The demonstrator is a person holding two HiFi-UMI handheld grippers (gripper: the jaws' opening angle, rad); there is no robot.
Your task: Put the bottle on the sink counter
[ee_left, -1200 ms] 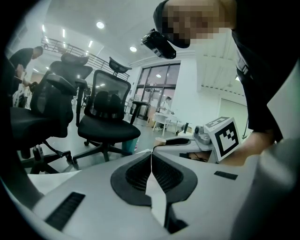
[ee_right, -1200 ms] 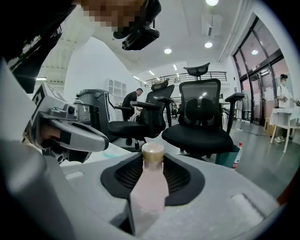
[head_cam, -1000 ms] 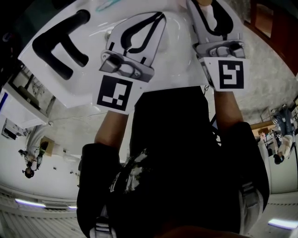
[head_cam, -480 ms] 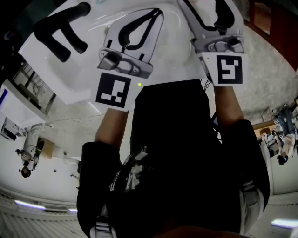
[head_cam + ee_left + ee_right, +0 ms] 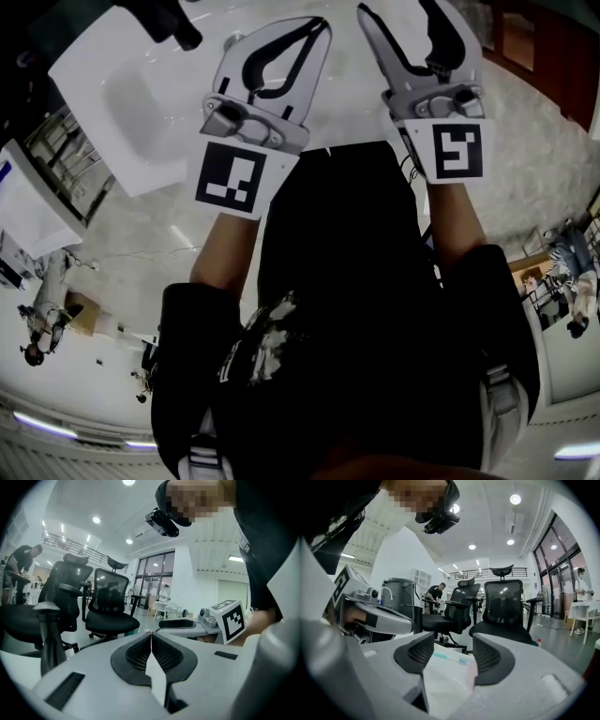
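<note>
Two grippers were seen from the head view, held side by side above one white sink counter (image 5: pixel 117 108). One cube with black and white squares was fixed on each: the left cube (image 5: pixel 230 178) and the right cube (image 5: pixel 457 150), so two were counted. One black tap (image 5: pixel 164 19) was seen at the counter's far edge.

The left gripper (image 5: pixel 151 634) was closed. Its two jaws were pressed together at the tips, and nothing was held between them.

The right gripper (image 5: pixel 453 641) was open. Its two jaws had just been spread wide and then drawn in a little, and nothing was held between them. Through the gap, bare counter top was seen, with one blue-green toothbrush (image 5: pixel 447 657) laid flat on it farther off.

One small red-topped thing (image 5: pixel 539 642) was seen just over the right jaw. It could not be told if this was the bottle, and the bottle was not made out anywhere else.

Two black office chairs were counted beyond the counter: the big chair (image 5: pixel 502 606) and the smaller chair (image 5: pixel 457 609).
</note>
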